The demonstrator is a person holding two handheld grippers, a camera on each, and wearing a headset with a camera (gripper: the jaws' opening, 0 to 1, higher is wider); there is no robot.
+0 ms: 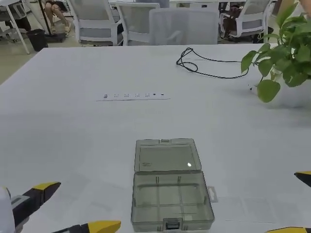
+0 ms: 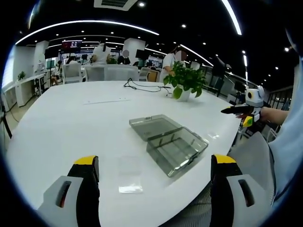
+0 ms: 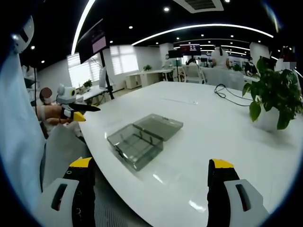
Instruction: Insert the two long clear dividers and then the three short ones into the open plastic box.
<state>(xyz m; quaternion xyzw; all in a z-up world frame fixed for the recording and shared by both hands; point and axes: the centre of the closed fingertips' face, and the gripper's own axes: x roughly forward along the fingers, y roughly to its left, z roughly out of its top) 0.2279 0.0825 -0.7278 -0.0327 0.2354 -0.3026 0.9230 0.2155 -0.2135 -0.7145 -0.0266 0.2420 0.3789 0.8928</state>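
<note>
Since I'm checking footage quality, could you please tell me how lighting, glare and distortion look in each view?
Head view: even, soft light, slightly blurry, with one small glint on the box lid. Left gripper view: strong fisheye bends the ceiling lights; the clear dividers nearly vanish against the white table. Right gripper view: same bending, with bright light reflections on the glossy table.

The white table is lit evenly and brightly from ceiling strips, and shadows are faint. A small glare spot is seen on the lid. Straight lines are bent at the gripper views' edges.
</note>
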